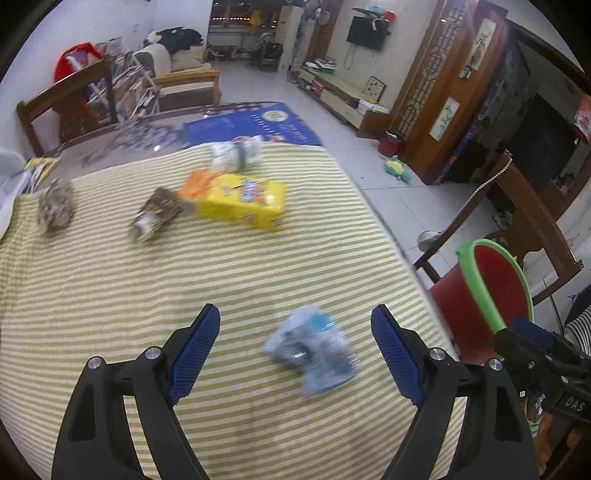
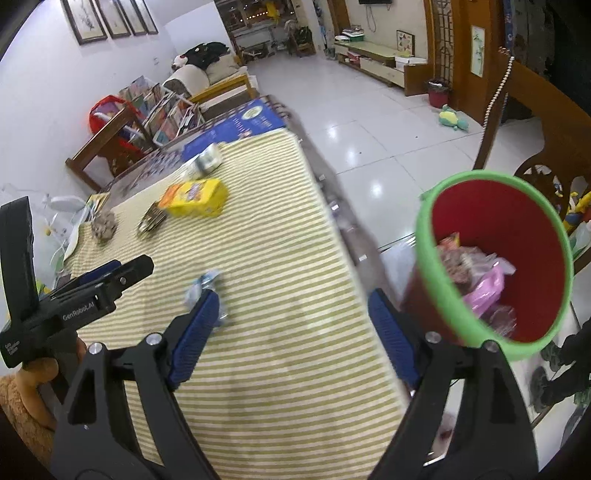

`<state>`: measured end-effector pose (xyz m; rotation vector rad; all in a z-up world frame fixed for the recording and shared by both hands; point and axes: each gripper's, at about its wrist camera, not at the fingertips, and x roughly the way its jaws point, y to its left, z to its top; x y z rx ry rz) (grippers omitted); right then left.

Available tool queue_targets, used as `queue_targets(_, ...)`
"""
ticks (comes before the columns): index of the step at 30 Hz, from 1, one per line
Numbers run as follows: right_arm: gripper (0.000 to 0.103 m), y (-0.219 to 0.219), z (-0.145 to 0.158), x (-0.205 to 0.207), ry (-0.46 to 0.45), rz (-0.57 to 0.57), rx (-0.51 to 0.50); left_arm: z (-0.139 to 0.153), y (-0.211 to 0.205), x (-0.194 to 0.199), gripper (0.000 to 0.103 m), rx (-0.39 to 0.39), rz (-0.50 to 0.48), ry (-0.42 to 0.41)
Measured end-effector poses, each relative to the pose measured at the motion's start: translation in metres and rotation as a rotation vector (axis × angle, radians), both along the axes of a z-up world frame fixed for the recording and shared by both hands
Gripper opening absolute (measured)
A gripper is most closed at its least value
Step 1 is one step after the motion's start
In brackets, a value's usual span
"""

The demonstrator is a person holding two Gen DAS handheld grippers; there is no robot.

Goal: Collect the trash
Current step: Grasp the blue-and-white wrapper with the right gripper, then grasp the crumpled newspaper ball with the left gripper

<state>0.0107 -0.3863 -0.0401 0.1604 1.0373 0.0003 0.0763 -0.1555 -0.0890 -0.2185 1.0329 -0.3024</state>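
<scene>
Between the spread left gripper (image 1: 295, 350) jaws lies a blue wrapper (image 1: 312, 350)

Room: white glossy floor tiles (image 2: 369, 122) reflecting ceiling light. Framed pictures (image 2: 110, 18) on white left wall. Wall-mounted TV (image 1: 365, 33) above low cabinet (image 1: 340, 98). Wooden sofa (image 1: 184, 79) at far left; carved wooden chair (image 1: 66, 107) at table's far-left corner.

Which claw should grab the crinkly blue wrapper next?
The left claw: it is open with the blue wrapper between its fingers. The right claw sits beside the red bin.
</scene>
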Motion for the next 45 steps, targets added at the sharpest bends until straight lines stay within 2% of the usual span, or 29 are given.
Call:
queue_targets(7, 0.081, 0.043, -0.022, -0.013, 0.037, -0.034, 0.023, -0.017, 0.054, -0.004, 0.08, 0.023, 0.006, 0.017)
queue_targets(12, 0.082, 0.06, -0.024, -0.015, 0.037, -0.049, 0.007, -0.017, 0.083, -0.003, 0.08, 0.024, 0.022, 0.006)
queue_targets(19, 0.085, 0.069, -0.031, -0.008, 0.063, -0.067, -0.004, -0.014, 0.124, -0.003, 0.083, 0.003, 0.096, -0.027)
queue_targets(26, 0.088, 0.093, -0.054, 0.015, 0.121, -0.022, 0.001, -0.028, 0.174, -0.007, 0.083, 0.01, 0.195, 0.002)
queue_targets(33, 0.088, 0.117, -0.078, 0.048, 0.138, 0.03, -0.091, -0.045, 0.216, 0.002, 0.083, 0.027, 0.274, 0.034)
queue_targets(39, 0.088, 0.128, -0.101, 0.075, 0.201, 0.072, -0.187, -0.051, 0.236, 0.044, 0.084, 0.067, 0.31, 0.011)
queue_targets(42, 0.069, 0.125, -0.109, 0.079, 0.232, 0.073, -0.178, -0.058, 0.25, 0.076, 0.084, 0.116, 0.352, -0.004)
queue_targets(44, 0.049, 0.124, -0.115, 0.08, 0.251, 0.08, -0.164, -0.068, 0.26, 0.104, 0.084, 0.164, 0.372, -0.004)
queue_targets(45, 0.047, 0.125, -0.116, 0.082, 0.258, 0.089, -0.154, -0.073, 0.264, 0.116, 0.084, 0.175, 0.378, 0.004)
